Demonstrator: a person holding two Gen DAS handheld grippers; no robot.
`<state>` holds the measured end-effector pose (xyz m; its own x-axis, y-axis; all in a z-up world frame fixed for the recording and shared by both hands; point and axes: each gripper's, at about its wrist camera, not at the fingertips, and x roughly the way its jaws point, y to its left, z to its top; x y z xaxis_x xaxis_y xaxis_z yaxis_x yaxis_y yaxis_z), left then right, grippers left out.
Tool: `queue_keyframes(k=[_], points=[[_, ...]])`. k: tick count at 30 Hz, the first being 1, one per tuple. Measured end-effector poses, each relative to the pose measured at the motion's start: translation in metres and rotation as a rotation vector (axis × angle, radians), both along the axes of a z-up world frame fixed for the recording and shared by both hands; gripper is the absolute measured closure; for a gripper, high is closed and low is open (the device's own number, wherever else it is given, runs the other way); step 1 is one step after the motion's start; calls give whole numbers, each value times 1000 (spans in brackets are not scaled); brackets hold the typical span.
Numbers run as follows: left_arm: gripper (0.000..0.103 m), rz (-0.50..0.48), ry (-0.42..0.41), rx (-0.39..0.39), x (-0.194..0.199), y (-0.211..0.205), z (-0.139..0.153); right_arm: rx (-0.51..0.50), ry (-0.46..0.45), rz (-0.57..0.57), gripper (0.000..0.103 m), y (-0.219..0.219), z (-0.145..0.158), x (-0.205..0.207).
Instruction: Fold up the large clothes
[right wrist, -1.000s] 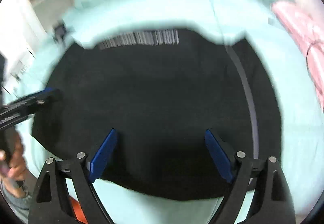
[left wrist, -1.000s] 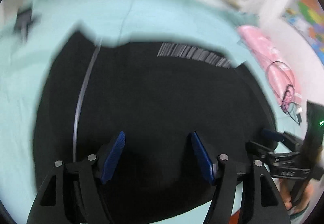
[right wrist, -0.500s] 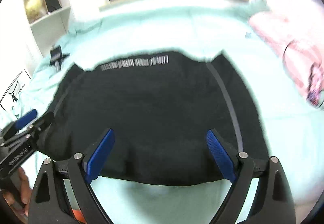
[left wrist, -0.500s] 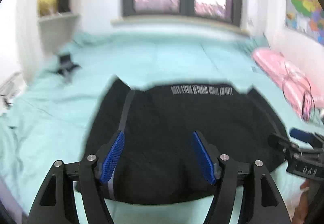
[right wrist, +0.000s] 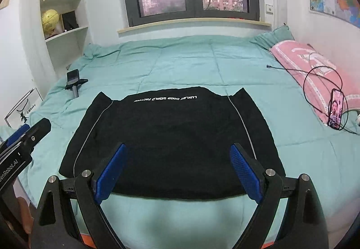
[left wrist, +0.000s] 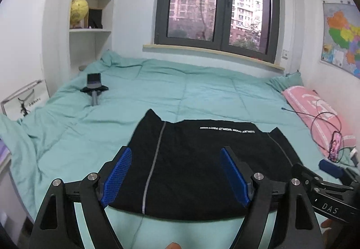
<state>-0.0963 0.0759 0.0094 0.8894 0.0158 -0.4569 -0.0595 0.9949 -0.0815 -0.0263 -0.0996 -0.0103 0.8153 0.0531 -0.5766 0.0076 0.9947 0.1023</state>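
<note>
A black garment [left wrist: 202, 159] with grey side stripes and white lettering lies folded flat on the teal bed, near its front edge; it also shows in the right wrist view [right wrist: 171, 136]. My left gripper [left wrist: 177, 174] is open and empty, held above the garment's near edge. My right gripper [right wrist: 177, 172] is open and empty, also above the near edge. The right gripper shows at the left wrist view's right edge [left wrist: 326, 183]. The left gripper shows at the right wrist view's left edge [right wrist: 20, 147].
The teal bed [right wrist: 180, 64] reaches back to the window wall. A pink pillow [right wrist: 315, 69] with a cable and a lit phone [right wrist: 336, 111] lies at the right. A phone on a small stand [left wrist: 94, 84] sits at the left. Shelves stand in the left corner.
Both grippers have lifted and pulled back from close over the garment, tilting up. The whole bed and window have come into view. The garment lies still.
</note>
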Motion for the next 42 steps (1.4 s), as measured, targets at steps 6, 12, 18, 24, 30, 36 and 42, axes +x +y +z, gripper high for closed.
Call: queue_keyframes(k=[6,12,18,24,30,36,42], points=[[21,-38,31,-19,0,-2,-2,-27,-7,-8,10,6,2,-5],[21,-29,75,-39,6,-1,-7,-36,-3,-4,10,2,1,-7],[21,-25,87,-17,7,-5,-12,-28,30,15,10,2,-5,-4],[21,-41,96,22,9,-14,-16,-25,36,16,10,3,-7,-3],[21,-51,106,36,11,-16,-18,-25,48,14,10,3,-10,-2],[21,-55,115,47,13,-16,-20,-25,48,14,10,1,-10,-1],[21,-61,122,66,16,-20,-22,-25,62,8,10,2,-14,3]])
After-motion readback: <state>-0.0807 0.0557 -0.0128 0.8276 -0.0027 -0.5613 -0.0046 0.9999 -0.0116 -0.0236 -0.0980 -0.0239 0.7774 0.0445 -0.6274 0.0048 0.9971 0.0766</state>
